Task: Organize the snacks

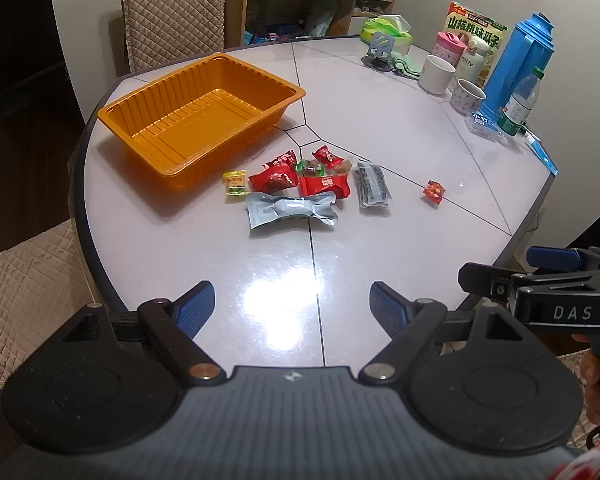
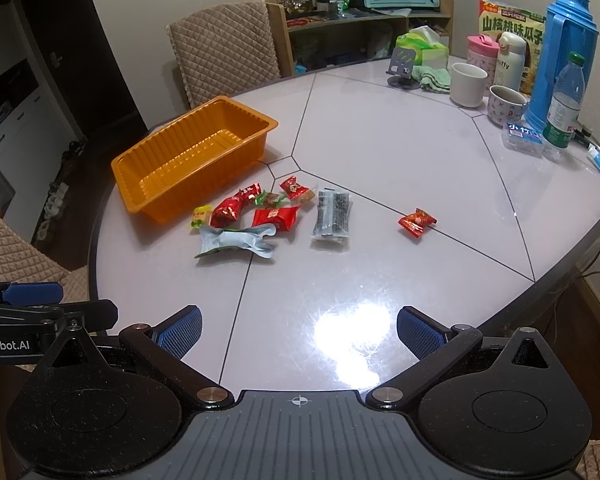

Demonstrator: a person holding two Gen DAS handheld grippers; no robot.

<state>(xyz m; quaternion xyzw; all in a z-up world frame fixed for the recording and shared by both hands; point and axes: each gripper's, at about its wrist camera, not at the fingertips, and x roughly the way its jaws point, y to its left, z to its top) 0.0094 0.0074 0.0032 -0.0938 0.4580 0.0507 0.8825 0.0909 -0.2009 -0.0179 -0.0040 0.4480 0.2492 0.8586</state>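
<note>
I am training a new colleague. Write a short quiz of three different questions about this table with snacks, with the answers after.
1. True or false: the orange tray already holds some snacks.
2. Which snack lies alone, away from the pile?
A. the yellow candy
B. the silver packet
C. the small red candy
3. Fill in: the jaws of the left gripper and the right gripper are both ____.

Key
1. False: the tray is empty and all snacks lie on the table.
2. C: it lies to the right of the dark seaweed pack, apart from the rest.
3. Open, and holding nothing.
</note>
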